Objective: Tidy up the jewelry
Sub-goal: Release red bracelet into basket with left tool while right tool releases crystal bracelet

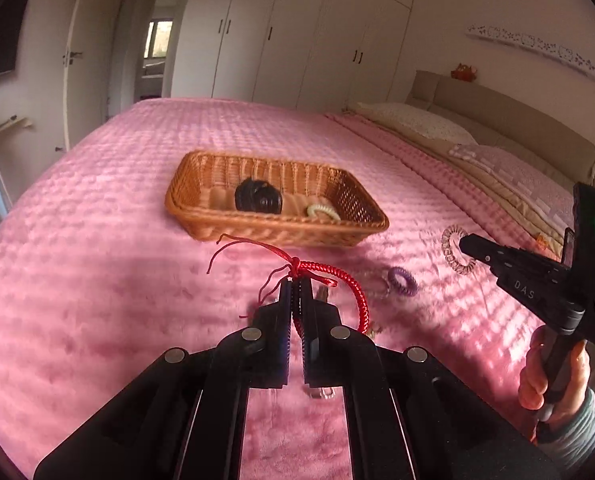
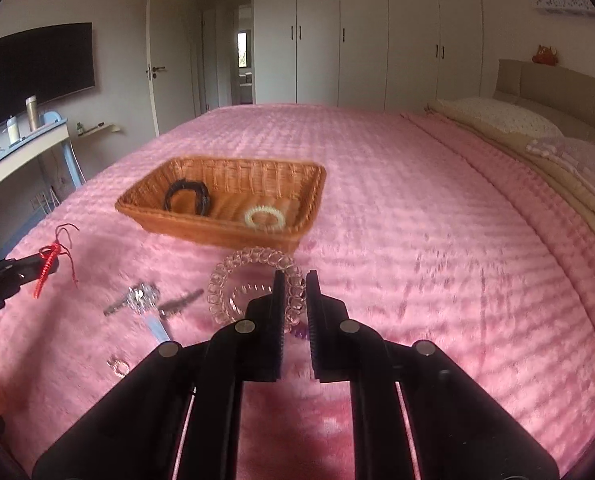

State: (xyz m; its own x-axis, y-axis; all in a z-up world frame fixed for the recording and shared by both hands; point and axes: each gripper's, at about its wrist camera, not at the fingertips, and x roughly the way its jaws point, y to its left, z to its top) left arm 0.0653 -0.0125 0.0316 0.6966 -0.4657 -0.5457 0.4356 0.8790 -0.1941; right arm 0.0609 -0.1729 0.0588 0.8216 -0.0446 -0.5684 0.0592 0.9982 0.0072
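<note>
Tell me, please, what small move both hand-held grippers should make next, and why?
Probably carry both forward over the brown wicker basket. The left hand-held gripper is shut on the red braided cord bracelet, and the right hand-held gripper is shut on the clear spiral coil hair tie; the basket ahead already holds a black and a cream coil.

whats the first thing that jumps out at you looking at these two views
The left claw is shut on a red braided cord bracelet, held above the pink bedspread. The right claw pinches a clear spiral hair tie. Beyond both sits a wicker basket already holding a black hair tie and a pale spiral tie.
</note>
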